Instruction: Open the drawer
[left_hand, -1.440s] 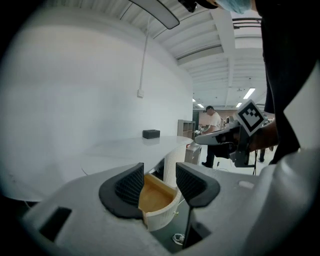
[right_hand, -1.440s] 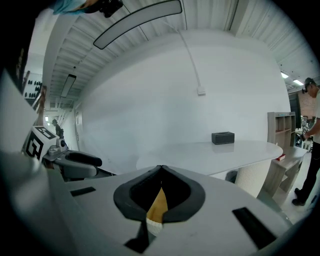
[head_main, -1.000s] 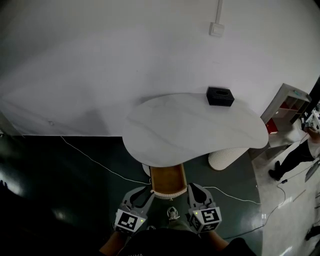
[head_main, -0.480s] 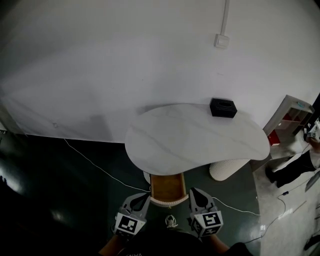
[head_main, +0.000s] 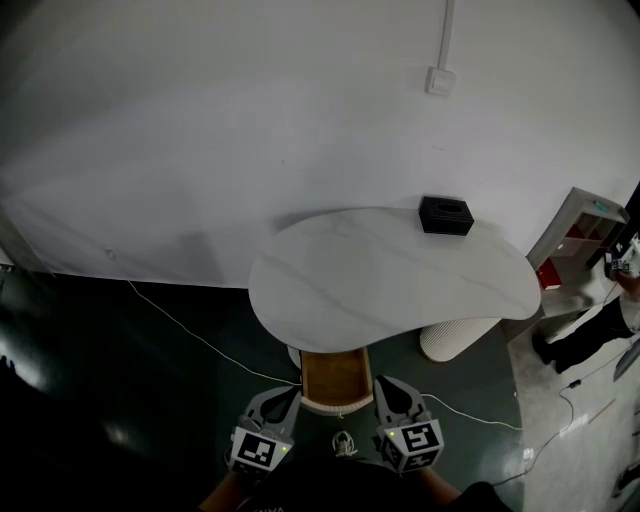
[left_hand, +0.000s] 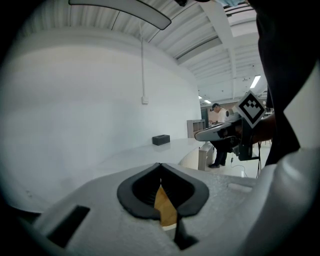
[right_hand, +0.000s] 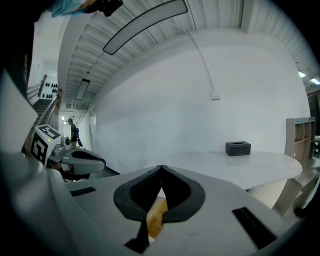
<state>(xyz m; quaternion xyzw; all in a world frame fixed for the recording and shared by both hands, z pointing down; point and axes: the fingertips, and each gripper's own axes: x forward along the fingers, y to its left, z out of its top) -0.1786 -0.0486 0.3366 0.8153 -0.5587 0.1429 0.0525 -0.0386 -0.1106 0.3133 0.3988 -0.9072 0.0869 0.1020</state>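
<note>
A wooden drawer (head_main: 336, 378) stands pulled out from under the near edge of the white curved table (head_main: 390, 275). In the head view my left gripper (head_main: 291, 393) sits just left of the drawer's front and my right gripper (head_main: 384, 386) just right of it; neither touches it. Both are shut with nothing between the jaws. In the left gripper view the left gripper (left_hand: 160, 165) has its pads meeting, with the drawer's wood (left_hand: 165, 209) showing below the tips. The right gripper (right_hand: 161, 168) looks the same in its own view, over the drawer's wood (right_hand: 156, 220).
A black box (head_main: 445, 215) lies on the table's far right. A white ribbed stool (head_main: 456, 337) stands under the table's right side. A white cable (head_main: 190, 330) runs across the dark floor. A shelf unit (head_main: 580, 228) and a person (head_main: 592, 330) are at the right edge.
The left gripper's jaws, spread a second ago, have closed. The head view has tilted up a little. The drawer and the right gripper look unchanged.
</note>
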